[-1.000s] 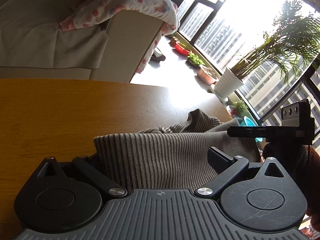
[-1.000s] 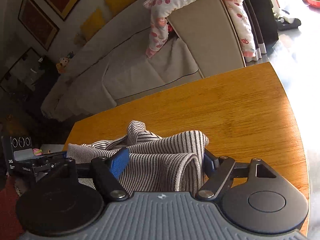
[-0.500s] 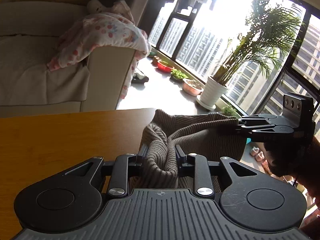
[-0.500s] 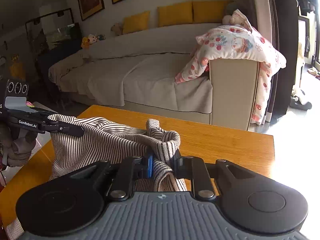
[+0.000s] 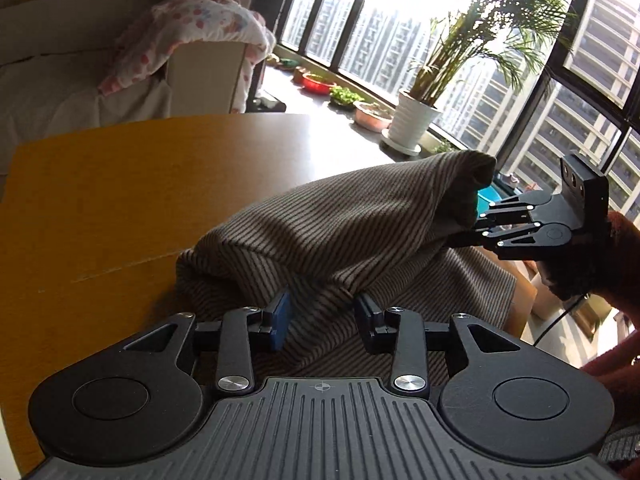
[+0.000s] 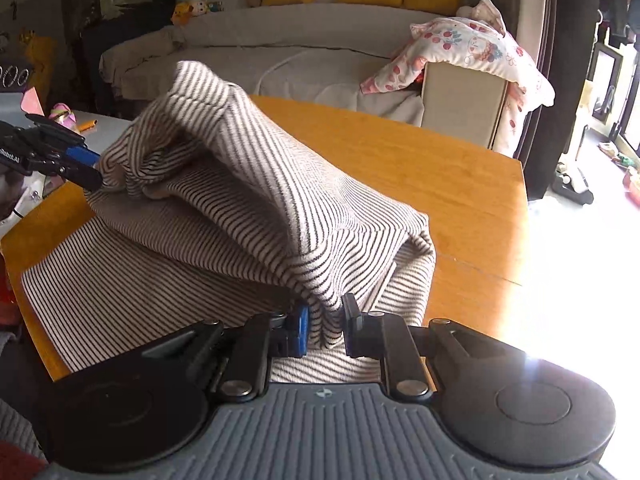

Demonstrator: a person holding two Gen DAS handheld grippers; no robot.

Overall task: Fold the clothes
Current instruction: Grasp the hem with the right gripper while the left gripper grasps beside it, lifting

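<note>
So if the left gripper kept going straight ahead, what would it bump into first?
The striped garment, already pinched in the left gripper: its raised fold rises right in front. Past that probably the wooden table, though depth is hard to judge.

Left gripper (image 5: 322,318) level above the table (image 5: 120,184), fingers pinching striped garment (image 5: 340,224), right gripper (image 6: 325,326) alongside, likewise clamped on cloth, both raised.

On the left gripper (image 6: 86,170), at the left edge of the right wrist view, white letters stand on its black body, but they are cut off and too blurred to read. Nothing else carries text.
</note>
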